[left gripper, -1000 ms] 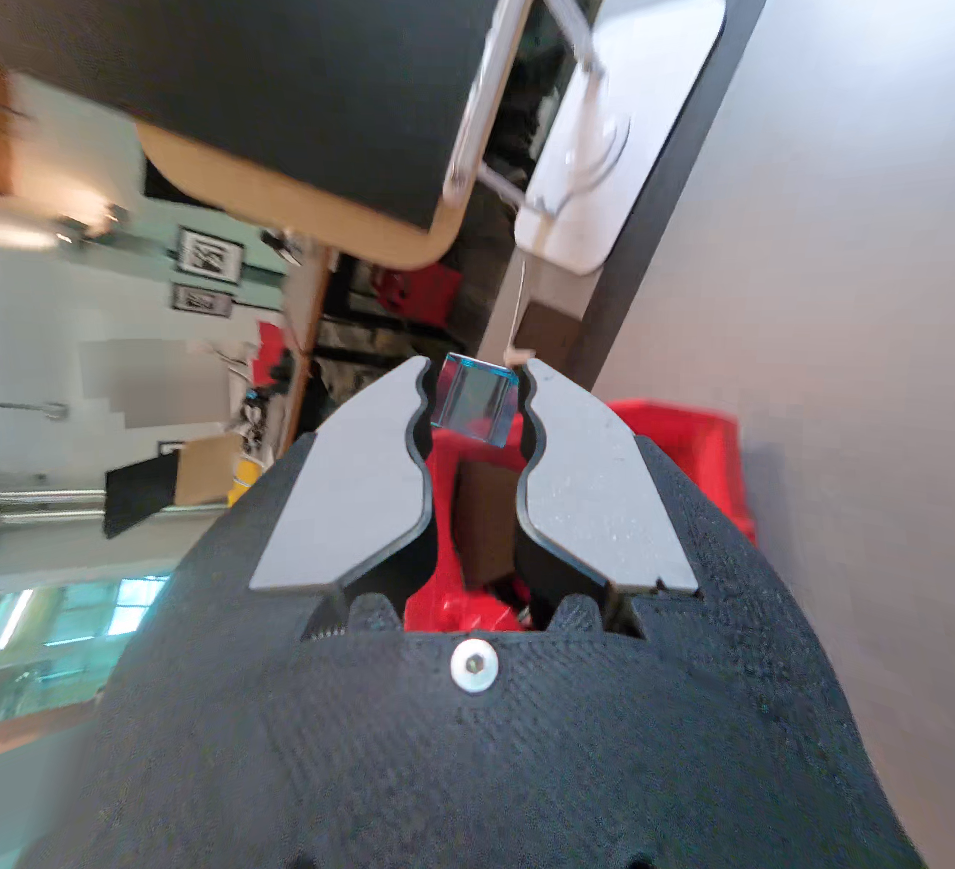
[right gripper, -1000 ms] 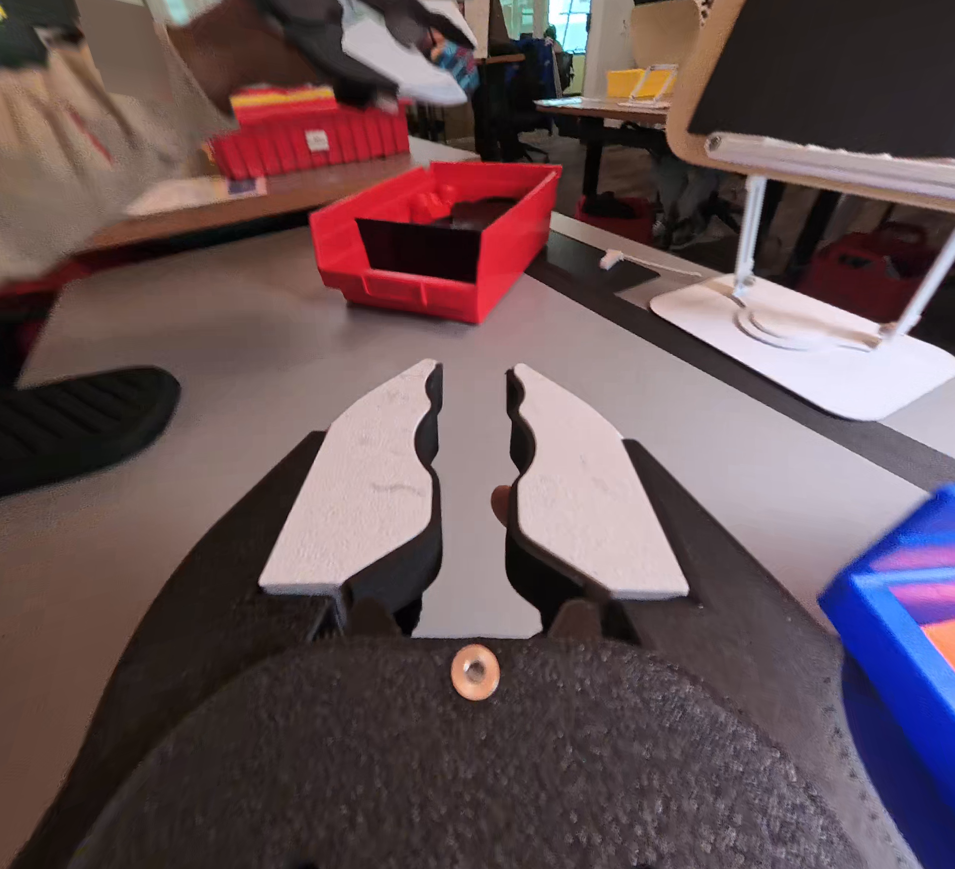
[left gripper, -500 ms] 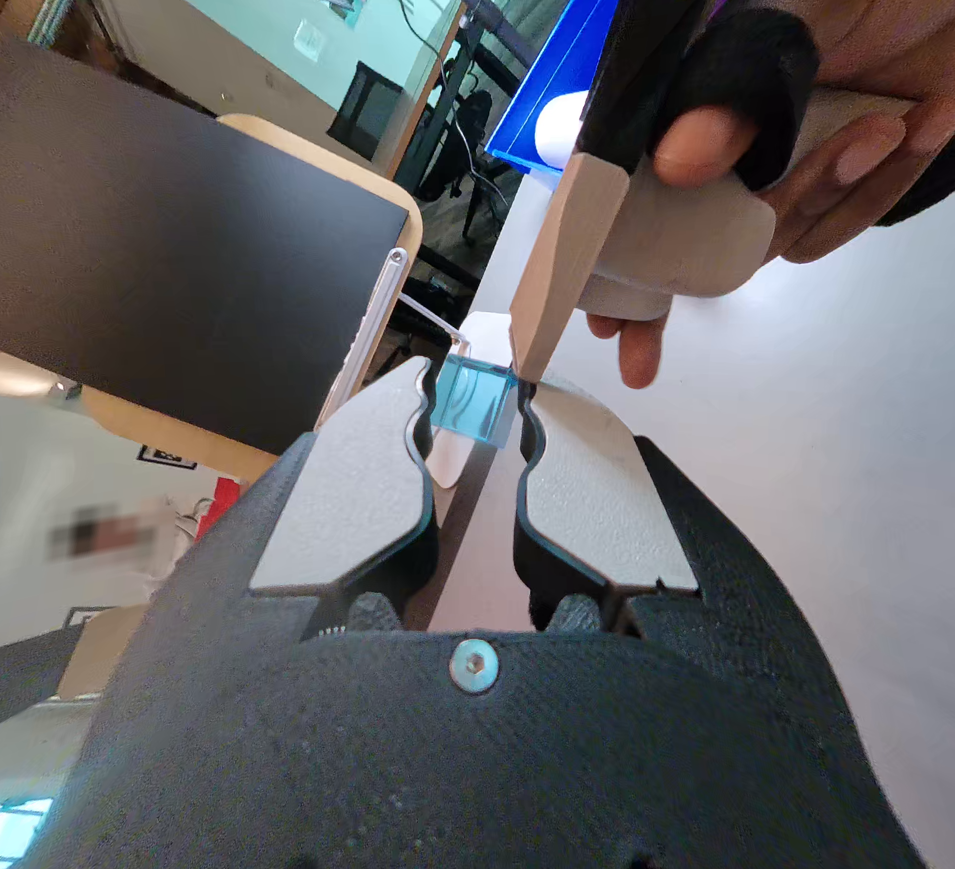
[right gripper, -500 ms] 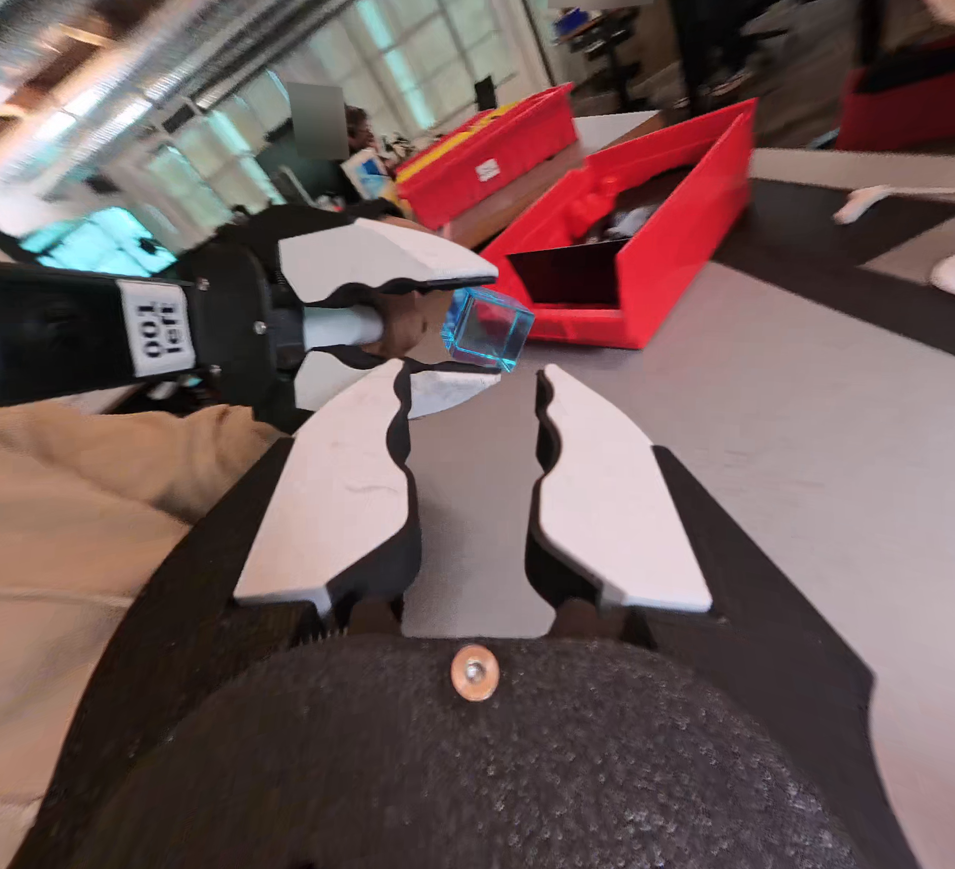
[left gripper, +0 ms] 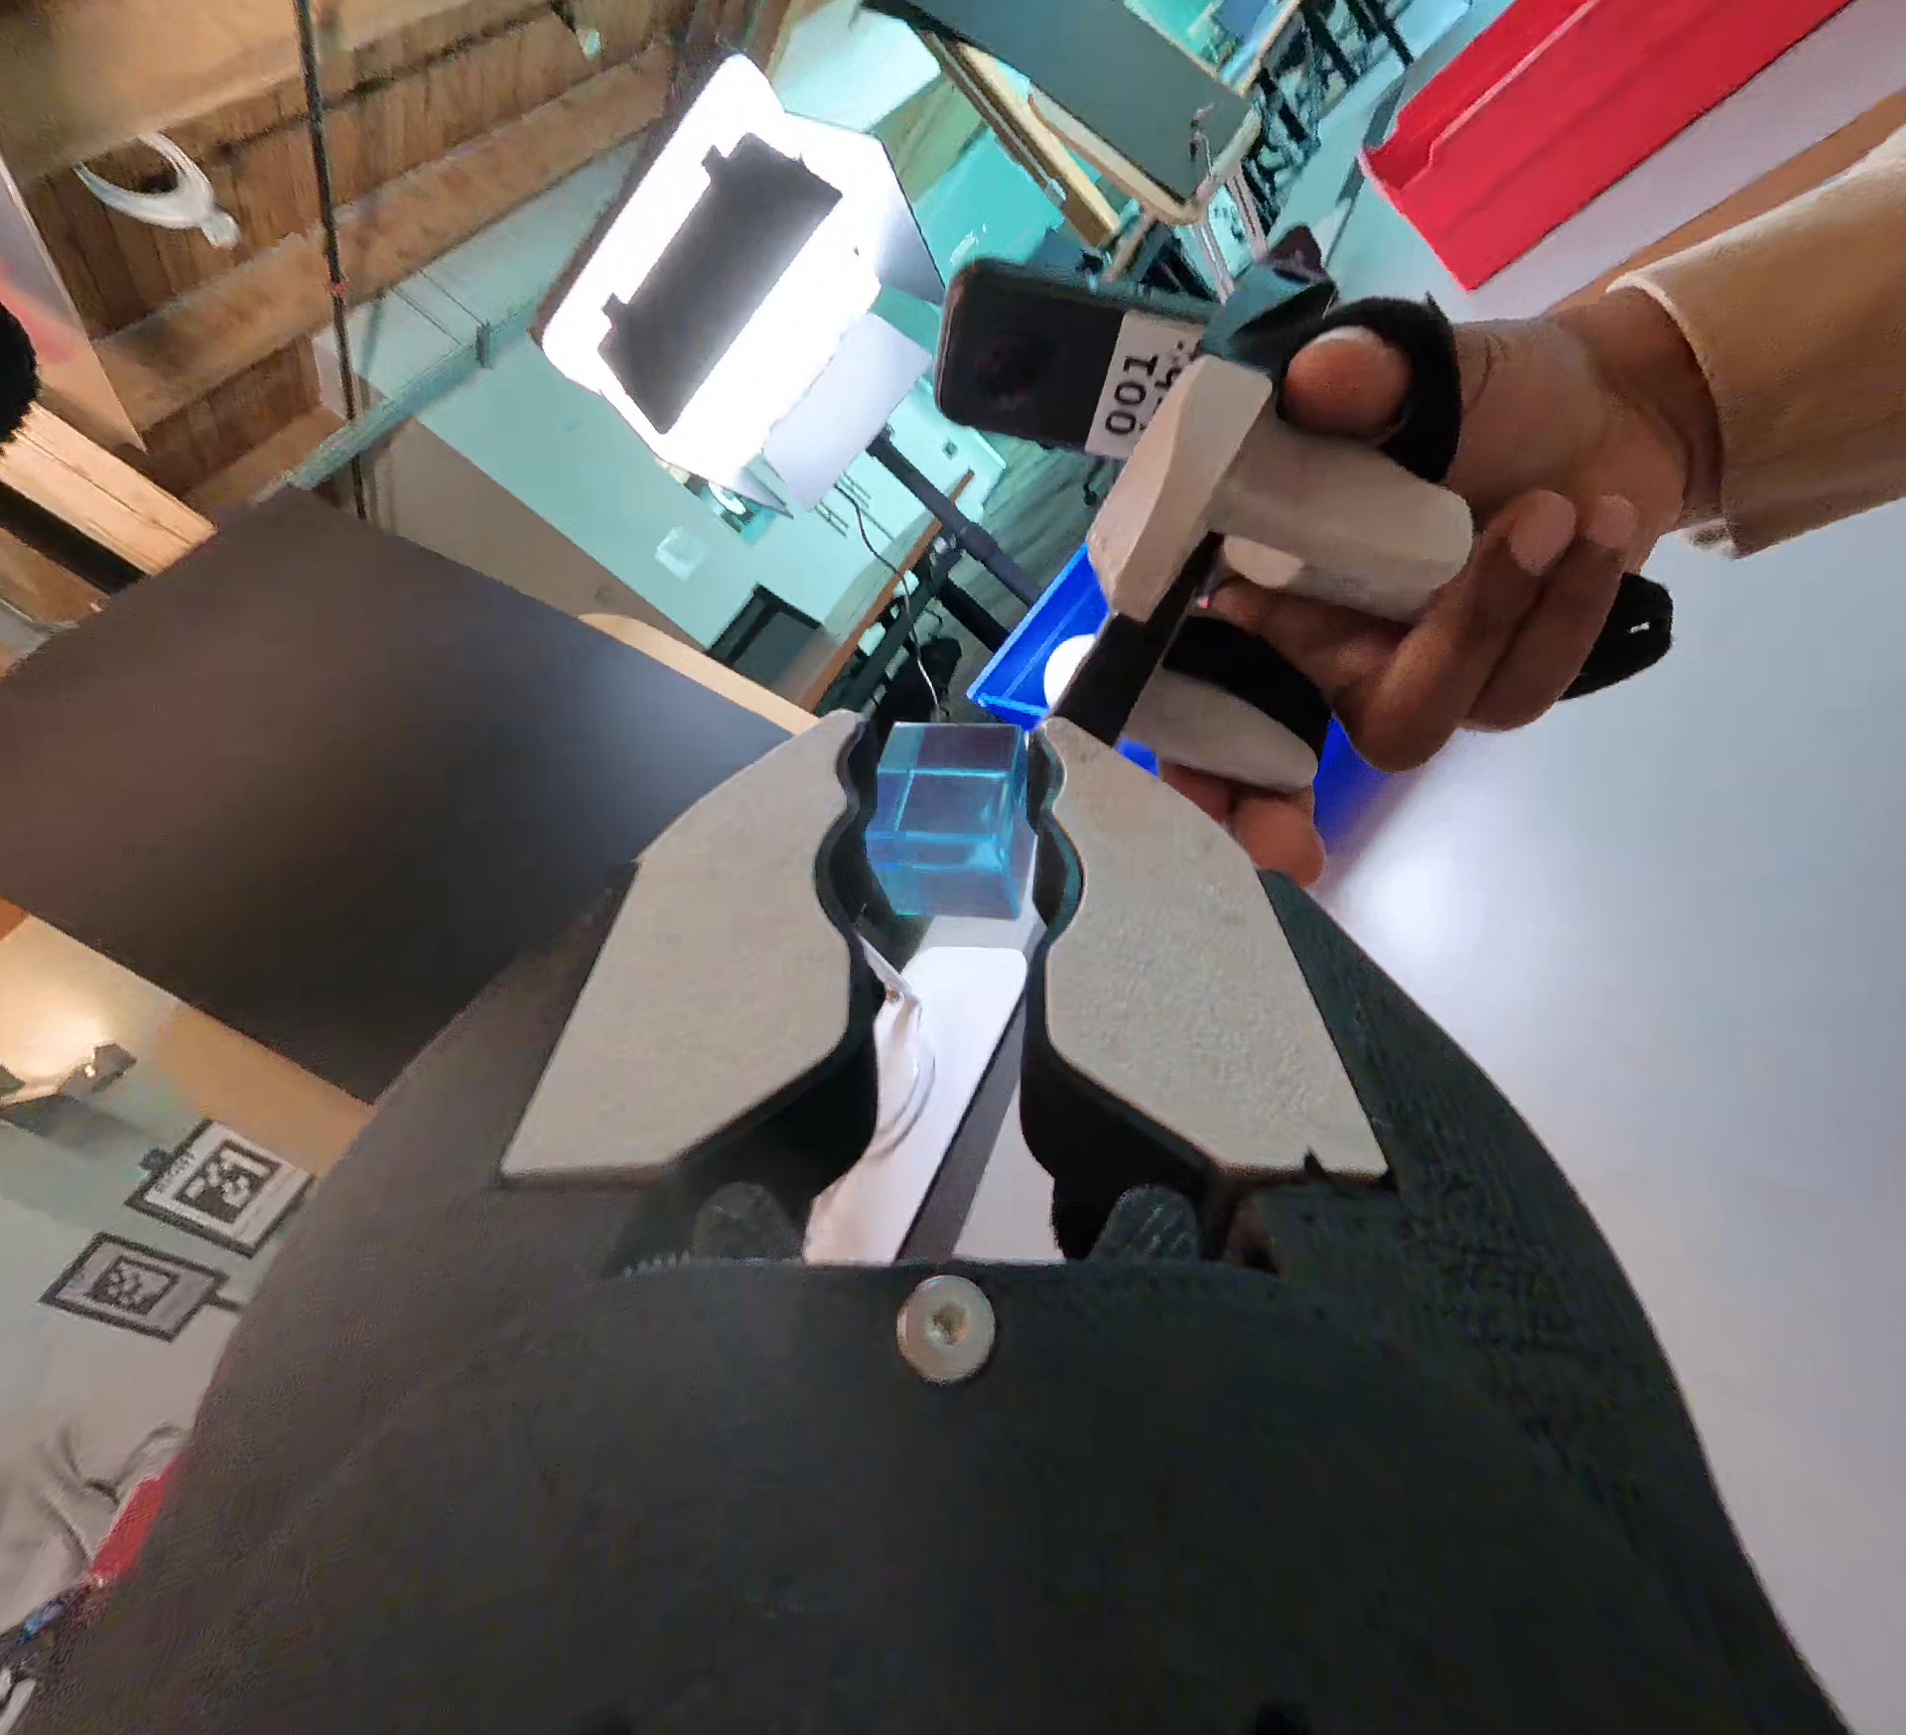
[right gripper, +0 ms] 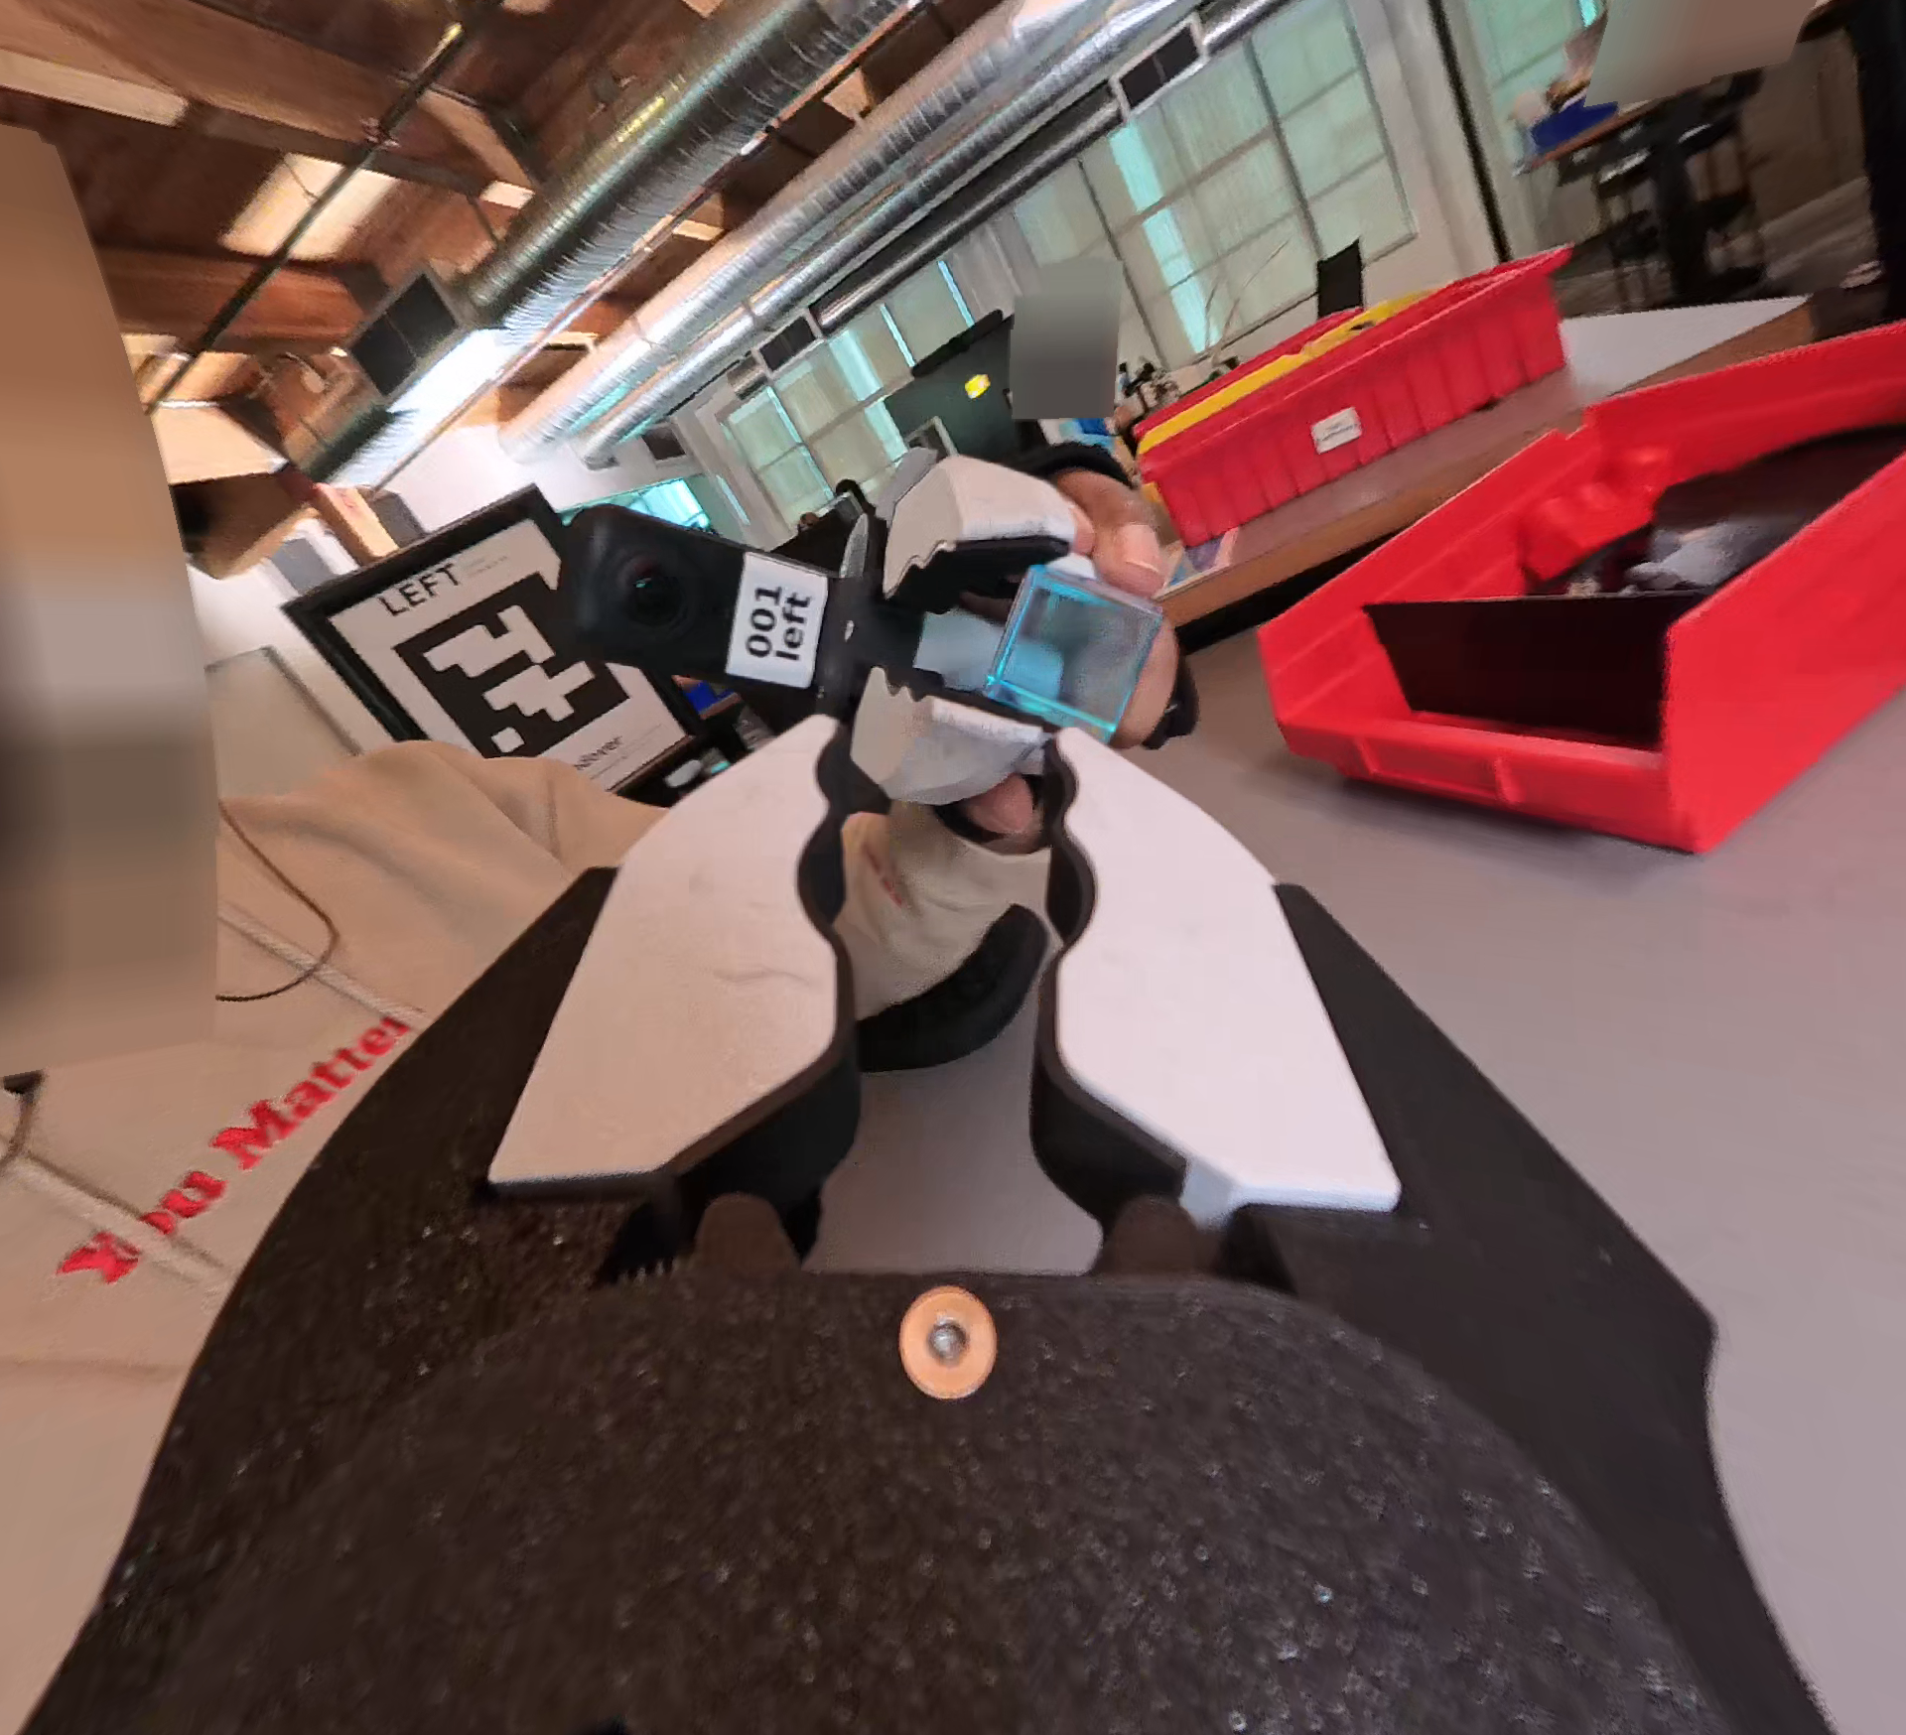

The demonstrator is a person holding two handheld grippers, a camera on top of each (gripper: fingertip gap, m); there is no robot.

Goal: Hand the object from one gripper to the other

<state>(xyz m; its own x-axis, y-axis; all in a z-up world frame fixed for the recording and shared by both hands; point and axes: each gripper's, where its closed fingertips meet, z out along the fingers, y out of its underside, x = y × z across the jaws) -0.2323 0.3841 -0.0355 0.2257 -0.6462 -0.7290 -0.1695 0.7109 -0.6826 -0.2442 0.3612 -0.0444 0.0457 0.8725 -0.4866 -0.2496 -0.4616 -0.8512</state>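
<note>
A clear blue cube (left gripper: 949, 830) sits pinched between the tips of my left gripper (left gripper: 944, 742), which is shut on it and holds it in the air. The right gripper (left gripper: 1124, 644), in a hand, shows just beyond the cube at the upper right, its tips close to it. In the right wrist view my right gripper (right gripper: 939, 742) is open and empty. The cube (right gripper: 1078, 654) in the left gripper (right gripper: 1052, 644) is just past my right fingertips, a little up and to the right. It is outside the right jaws.
A grey table (right gripper: 1547, 1015) lies below. An open red bin (right gripper: 1650, 685) stands at the right, with a long red tote (right gripper: 1361, 407) behind it. A blue bin (left gripper: 1006, 670) and a black panel on a stand (left gripper: 309, 757) are near. A person's beige clothing (right gripper: 361, 861) is at the left. Both grippers' tips are close together, under 4 cm apart.
Both grippers have swung to face each other and tilted up. The right jaws have opened wider and come close to the cube. The left gripper still holds the cube.
</note>
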